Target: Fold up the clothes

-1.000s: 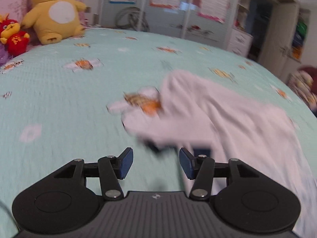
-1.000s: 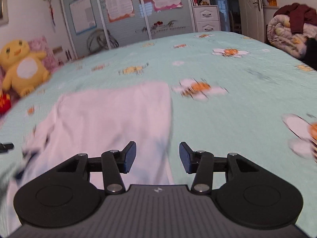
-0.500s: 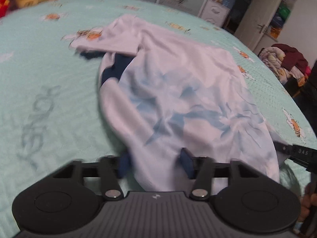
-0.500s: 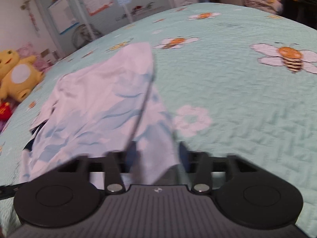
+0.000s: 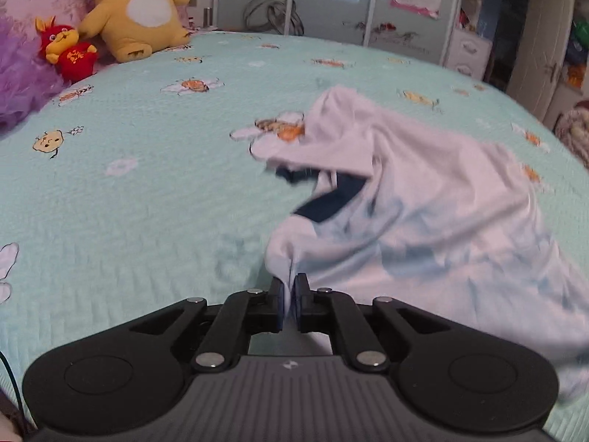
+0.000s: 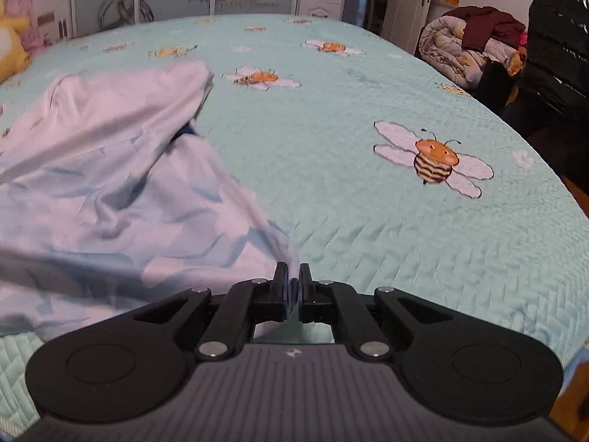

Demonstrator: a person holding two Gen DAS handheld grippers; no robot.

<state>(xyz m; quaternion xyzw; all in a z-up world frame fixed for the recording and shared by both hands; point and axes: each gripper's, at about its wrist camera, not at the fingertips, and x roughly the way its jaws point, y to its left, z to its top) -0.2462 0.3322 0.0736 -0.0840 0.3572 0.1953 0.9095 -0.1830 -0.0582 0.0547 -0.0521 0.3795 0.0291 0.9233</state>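
A mint-green bedspread (image 5: 147,191) printed with bees covers the bed; a yellow plush toy (image 5: 138,9) sits at its far corner, a small red plush (image 5: 68,53) beside it; rolled quilts (image 6: 467,48) are piled off the right side.

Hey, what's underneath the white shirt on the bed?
The white shirt lies on the mint bee-print bedspread. A dark navy patch shows beneath its fold. Anything else under it is covered.

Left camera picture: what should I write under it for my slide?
Left gripper pinching the edge of a white shirt on a bee-print bed, plush toys behind.
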